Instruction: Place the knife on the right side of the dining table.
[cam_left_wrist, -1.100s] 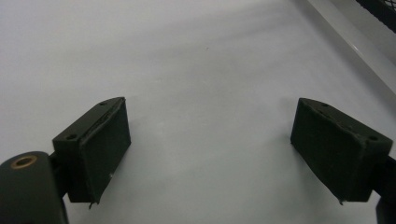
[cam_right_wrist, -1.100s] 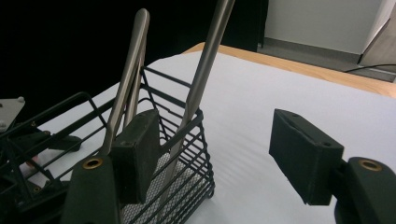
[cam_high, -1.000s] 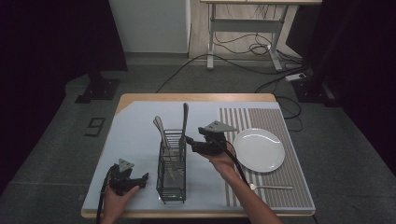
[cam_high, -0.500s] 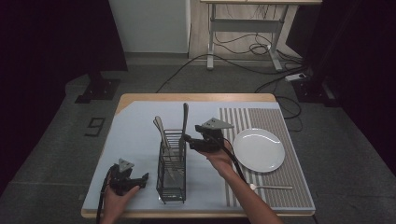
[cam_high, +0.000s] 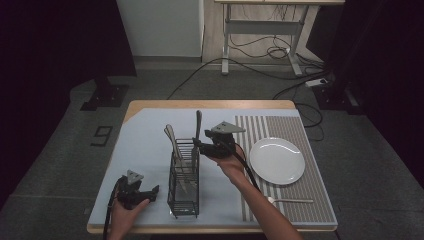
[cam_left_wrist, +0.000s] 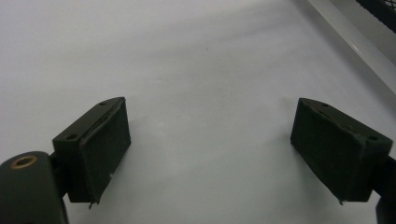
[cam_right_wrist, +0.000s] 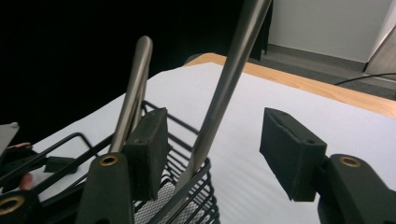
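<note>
Left tongs (cam_high: 150, 190) released, low at counter's (cam_high: 150, 130) near-left edge, bare pale mat ahead, room to move. Right tongs (cam_right_wrist: 215, 149) released, jaws astride upright utensil handle (cam_right_wrist: 229, 79) leaning from wire caddy (cam_high: 184, 177); second handle (cam_right_wrist: 135, 84) just beside left jaw, crowding. White plate (cam_high: 277, 160) on striped mat (cam_high: 310, 200) to right, spoon (cam_high: 290, 201) near front edge. Dark floor, cables, desk legs beyond.

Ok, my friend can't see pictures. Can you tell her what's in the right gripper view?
The right gripper is open, with a tall metal utensil handle standing between its two black jaws, not yet squeezed. The handle rises from a black wire basket on a pale table mat. A second metal handle leans beside the left jaw.
</note>
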